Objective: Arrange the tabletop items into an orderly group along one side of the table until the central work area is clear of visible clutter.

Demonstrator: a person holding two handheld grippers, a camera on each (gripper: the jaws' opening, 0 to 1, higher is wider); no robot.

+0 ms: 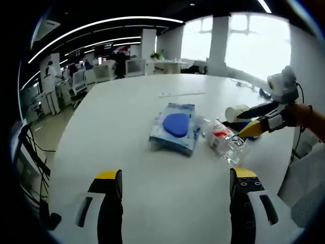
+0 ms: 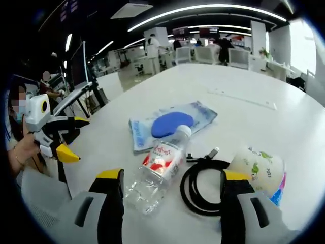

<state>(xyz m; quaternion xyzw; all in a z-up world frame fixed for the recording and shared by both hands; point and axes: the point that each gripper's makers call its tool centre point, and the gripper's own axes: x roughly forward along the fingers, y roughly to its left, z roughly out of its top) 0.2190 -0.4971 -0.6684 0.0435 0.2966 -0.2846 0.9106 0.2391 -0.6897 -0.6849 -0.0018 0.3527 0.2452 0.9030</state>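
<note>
Nearest the right gripper view's lens, the right claw point(image 2: 170, 190) stands released, its yellow-tipped jaws spread wide above the white worktop point(image 2: 264, 122) and gripping nothing. Between the jaws lie two things: a clear plastic water bottle point(image 2: 158, 169) on its side, white cap pointing away, with a red and white label whose writing is too blurred to read, and just right of it a coiled black cable point(image 2: 200, 184) whose plug end pokes out toward the bottle's neck. Touching the cable's right edge is a tipped paper cup point(image 2: 260, 170) printed with green leaves and a pink and blue band; no words can be made out on it. Beyond the bottle's cap rests a flat blue packet point(image 2: 172, 123) with a darker blue oval on its face; its printing is illegible.

Over in the left gripper view, the left claw point(image 1: 176, 184) is likewise released, jaws far apart over bare worktop, well short of the packet, which lies mid-table with the bottle just beside it. A long white strip point(image 1: 181, 93) lies farther back on the worktop. Office desks and chairs point(image 1: 104, 71) stand behind.
</note>
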